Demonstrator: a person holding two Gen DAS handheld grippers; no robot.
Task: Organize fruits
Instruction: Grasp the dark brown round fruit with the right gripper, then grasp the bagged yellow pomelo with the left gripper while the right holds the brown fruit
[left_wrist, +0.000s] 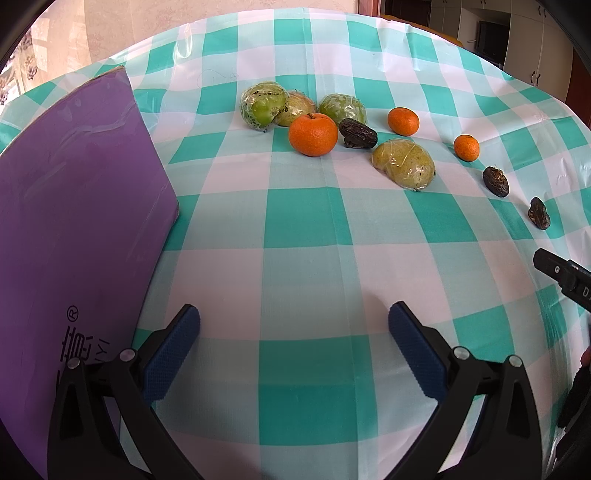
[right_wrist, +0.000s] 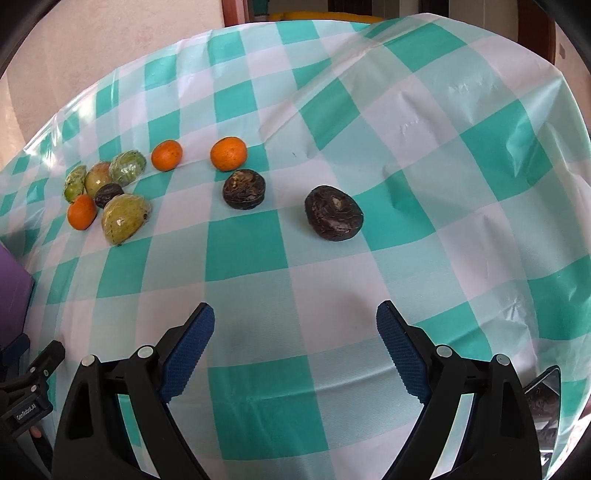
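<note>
Teal-and-white checked tablecloth (left_wrist: 303, 221) bearing scattered fruit — wrapped green fruits (left_wrist: 264, 105), oranges (left_wrist: 313, 134) and dark wrinkled fruits (right_wrist: 333, 213), all resting apart from both grippers. Left gripper (left_wrist: 293, 339) and right gripper (right_wrist: 295, 336) — jaws spread wide, holding nothing. Purple board (left_wrist: 74, 206) at left.
</note>
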